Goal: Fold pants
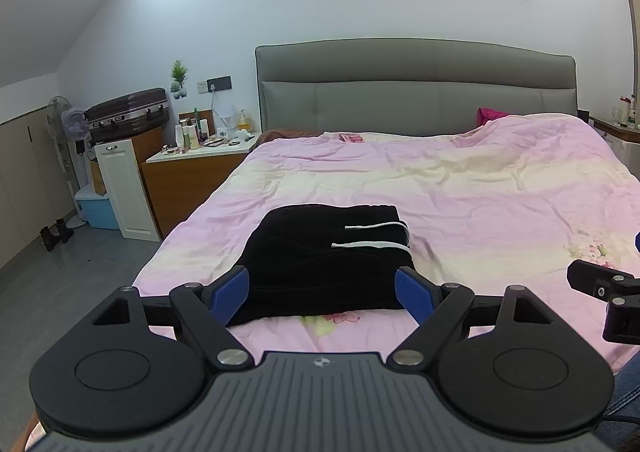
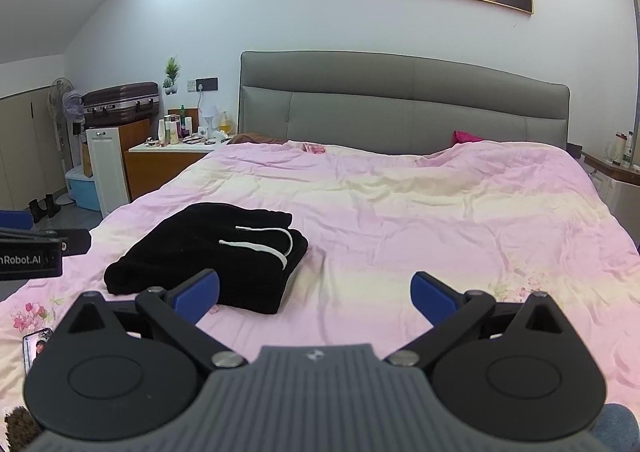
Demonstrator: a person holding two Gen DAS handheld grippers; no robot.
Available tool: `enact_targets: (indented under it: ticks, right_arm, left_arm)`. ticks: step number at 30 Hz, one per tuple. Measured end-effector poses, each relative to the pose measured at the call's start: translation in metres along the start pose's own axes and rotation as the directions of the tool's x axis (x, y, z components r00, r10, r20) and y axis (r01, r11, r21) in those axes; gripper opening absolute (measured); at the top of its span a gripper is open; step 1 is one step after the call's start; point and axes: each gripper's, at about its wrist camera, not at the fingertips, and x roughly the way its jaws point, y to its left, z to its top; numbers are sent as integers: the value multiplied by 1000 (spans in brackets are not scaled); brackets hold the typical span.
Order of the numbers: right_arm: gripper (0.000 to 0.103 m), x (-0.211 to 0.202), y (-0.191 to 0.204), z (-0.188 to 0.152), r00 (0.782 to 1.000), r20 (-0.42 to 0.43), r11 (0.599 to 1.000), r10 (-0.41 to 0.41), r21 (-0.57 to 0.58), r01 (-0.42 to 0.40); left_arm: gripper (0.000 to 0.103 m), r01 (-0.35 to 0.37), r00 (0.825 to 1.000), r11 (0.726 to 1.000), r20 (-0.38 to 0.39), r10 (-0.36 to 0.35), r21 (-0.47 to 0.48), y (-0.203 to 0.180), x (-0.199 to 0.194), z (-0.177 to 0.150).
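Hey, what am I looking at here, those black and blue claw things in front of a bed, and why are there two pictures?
Those claws are hand-held grippers: a person holds one in each hand, and each carries a wide-angle camera looking forward along its two blue-padded fingers. One picture comes from the left gripper, the other from the right gripper. Both stand open and hold nothing. On the pink bedspread lies a pair of black pants, folded into a compact bundle with its white drawstring on top. The left camera faces the bundle straight on; the right one sees it off to its left. A phone lies at the bed's near edge.
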Motion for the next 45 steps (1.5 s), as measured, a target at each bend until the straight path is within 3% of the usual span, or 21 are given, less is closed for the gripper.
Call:
enact_targets:
  ticks: [45]
  right_arm:
    - [98, -17, -1, 1, 999, 26, 999, -26, 26, 25]
  left_arm:
    - [97, 61, 998, 998, 34, -61, -3, -4, -9, -7]
